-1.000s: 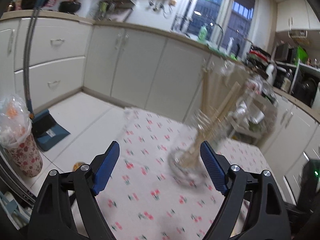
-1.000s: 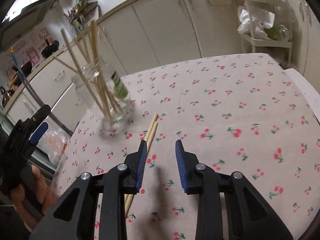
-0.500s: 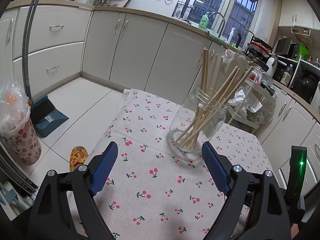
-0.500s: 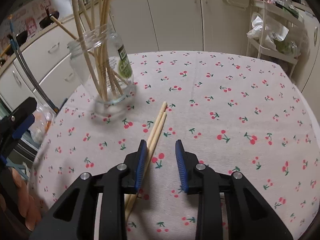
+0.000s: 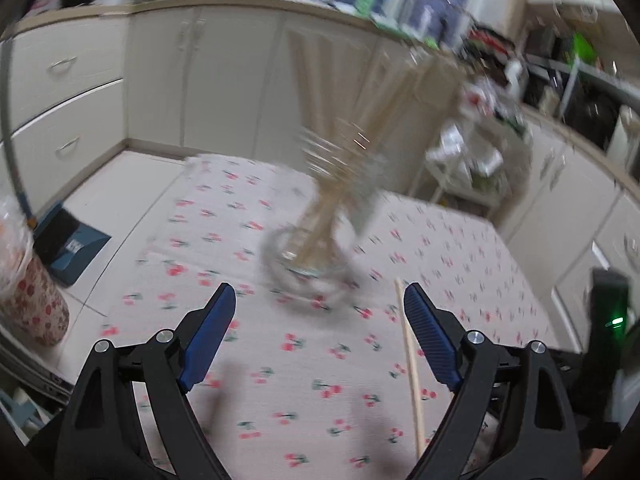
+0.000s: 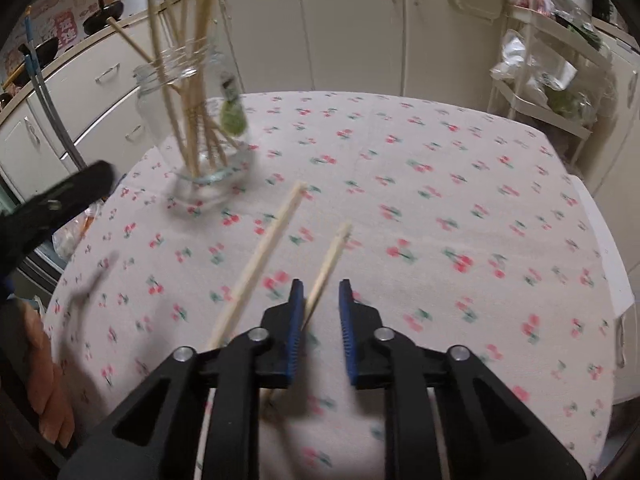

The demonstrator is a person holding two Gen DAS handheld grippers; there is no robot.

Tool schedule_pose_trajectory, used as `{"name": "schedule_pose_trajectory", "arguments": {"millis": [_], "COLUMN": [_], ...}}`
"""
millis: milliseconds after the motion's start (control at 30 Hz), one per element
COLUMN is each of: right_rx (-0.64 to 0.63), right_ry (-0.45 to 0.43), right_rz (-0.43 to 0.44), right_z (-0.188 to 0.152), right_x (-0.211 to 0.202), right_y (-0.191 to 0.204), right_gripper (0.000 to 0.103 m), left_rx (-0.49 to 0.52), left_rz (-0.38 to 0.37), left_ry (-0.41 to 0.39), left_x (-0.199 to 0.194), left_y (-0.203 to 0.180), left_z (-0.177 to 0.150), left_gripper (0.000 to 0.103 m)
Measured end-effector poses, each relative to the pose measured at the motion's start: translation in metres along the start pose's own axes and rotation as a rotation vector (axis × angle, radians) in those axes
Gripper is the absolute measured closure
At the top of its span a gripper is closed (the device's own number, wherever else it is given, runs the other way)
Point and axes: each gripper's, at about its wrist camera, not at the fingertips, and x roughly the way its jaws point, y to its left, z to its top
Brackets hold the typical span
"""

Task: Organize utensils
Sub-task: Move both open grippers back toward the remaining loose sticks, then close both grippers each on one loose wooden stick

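Chopsticks lie on the cherry cloth (image 6: pixel 460 184). One chopstick (image 6: pixel 326 266) pokes up between the blue pads of the right tongs (image 6: pixel 319 322), which are closing, with a gap on one side. Another stick (image 6: pixel 260 256) lies just beside it. Left tongs (image 5: pixel 318 336) are wide open, holding nothing. A jar (image 6: pixel 200 128) of sticks stands near.

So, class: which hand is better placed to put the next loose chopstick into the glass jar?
Right: its gripper is closing with one chopstick between its fingers; the left gripper is open, empty.
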Motion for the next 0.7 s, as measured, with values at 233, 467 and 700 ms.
{"name": "schedule_pose_trajectory", "arguments": {"millis": [233,467,700], "right_rx": [0.086,0.113,0.03], "right_ry": [-0.011,-0.024,-0.011], "right_rz": [0.023,0.076,0.125], "right_z": [-0.017,-0.019,-0.02], "right_x": [-0.018,-0.019,-0.016], "right_y": [-0.047,-0.052,-0.028], "right_gripper": [0.088,0.088,0.088], "left_rx": [0.144,0.245,0.182], "left_rz": [0.03,0.092,0.059], "left_ry": [0.142,0.234,0.253], "left_x": [0.055,0.09,0.069], "left_y": [-0.057,-0.08,-0.063], "left_z": [-0.003,-0.005,-0.014], "left_gripper": [0.021,0.078,0.098]}}
